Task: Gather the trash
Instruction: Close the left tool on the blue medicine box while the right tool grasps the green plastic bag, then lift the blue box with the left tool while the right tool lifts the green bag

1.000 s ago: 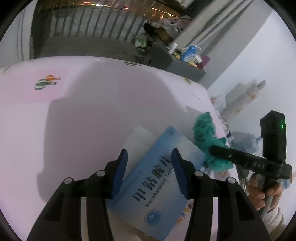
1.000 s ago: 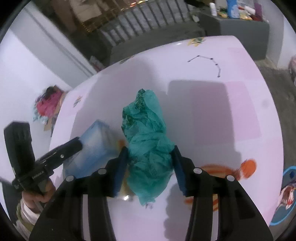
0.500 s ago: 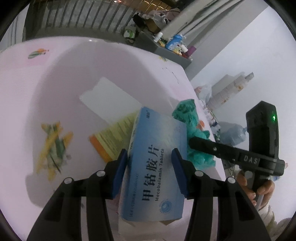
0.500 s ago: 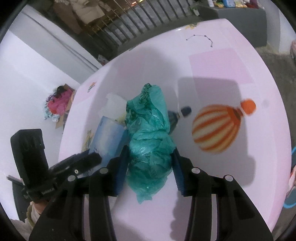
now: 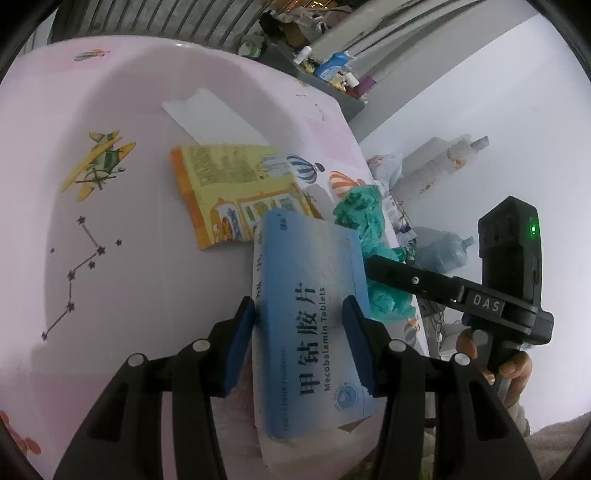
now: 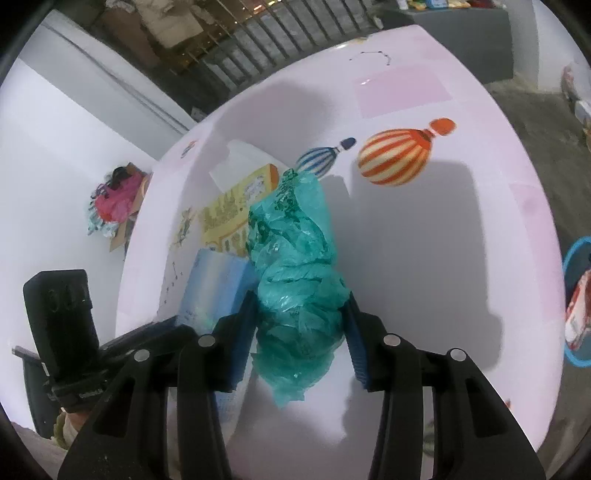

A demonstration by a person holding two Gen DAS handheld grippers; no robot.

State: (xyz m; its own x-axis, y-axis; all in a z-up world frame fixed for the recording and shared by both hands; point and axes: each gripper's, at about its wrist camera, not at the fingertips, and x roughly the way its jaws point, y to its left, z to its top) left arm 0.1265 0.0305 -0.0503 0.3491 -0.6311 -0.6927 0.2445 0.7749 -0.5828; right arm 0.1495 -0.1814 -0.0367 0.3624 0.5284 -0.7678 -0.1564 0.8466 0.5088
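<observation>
Right now the left gripper [image 5: 301, 345] clamps a blue tablet box [image 5: 310, 325], lifted over the pink table [image 5: 147, 258]. The right gripper [image 6: 301, 332] pinches a crumpled teal bag [image 6: 295, 280]. A yellow packet [image 5: 229, 192] lies flat at eleven o'clock of the box.

White walls [image 5: 461, 92], pink table [image 6: 424, 229], metal railing [image 6: 280, 33]

Bare tabletop [image 6: 424, 258] right of green bag [image 6: 295, 280]
</observation>
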